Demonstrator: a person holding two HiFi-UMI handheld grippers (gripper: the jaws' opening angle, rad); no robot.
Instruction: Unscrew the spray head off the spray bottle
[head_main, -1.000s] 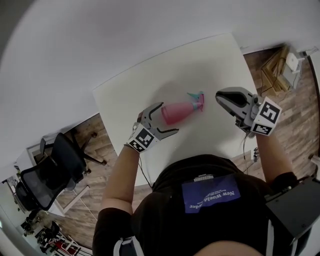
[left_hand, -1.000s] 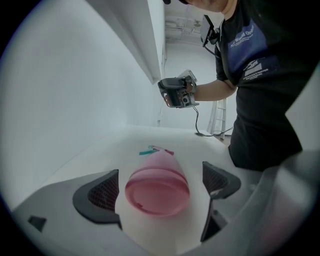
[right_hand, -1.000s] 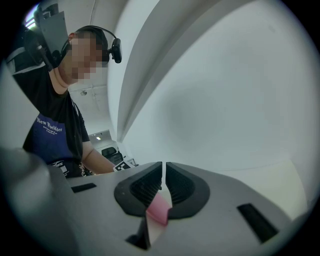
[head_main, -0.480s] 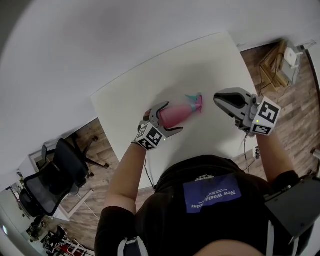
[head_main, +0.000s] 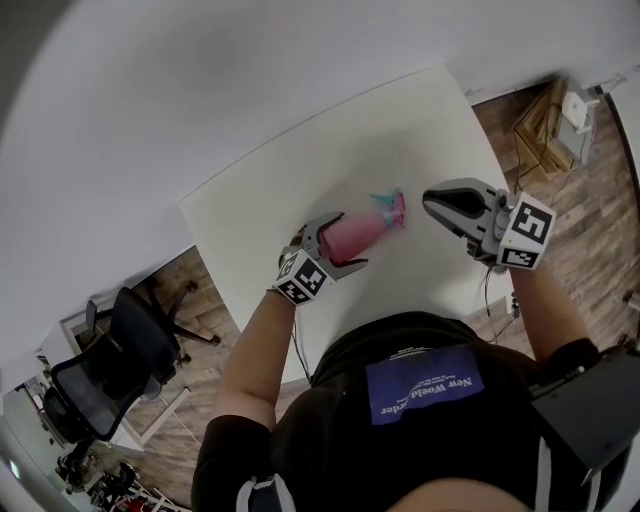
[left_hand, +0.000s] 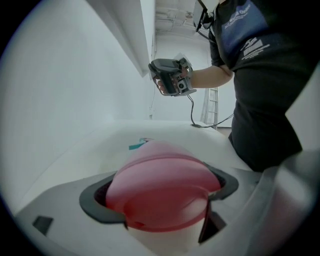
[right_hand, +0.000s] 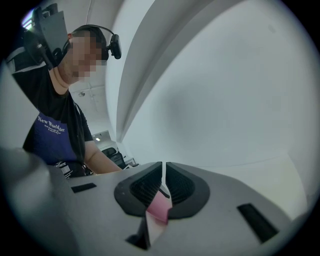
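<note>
Left gripper (head_main: 347, 240) jaws closing around the bottle (head_main: 366, 228), which lies on the table (head_main: 270, 200). Right gripper (head_main: 431, 197) jaws together, empty. Risk: an off-centre squeeze likely rolls the round body away.

The white table (head_main: 270, 190) stands on a wood-plank floor (head_main: 565, 190), one corner reaching toward the upper right of the head view. A single thing lies on it: a pink spray bottle (head_main: 352, 233), on its side near the middle of the tabletop, its teal-and-pink spray head (head_main: 393, 206) pointing toward the table's right edge.
</note>
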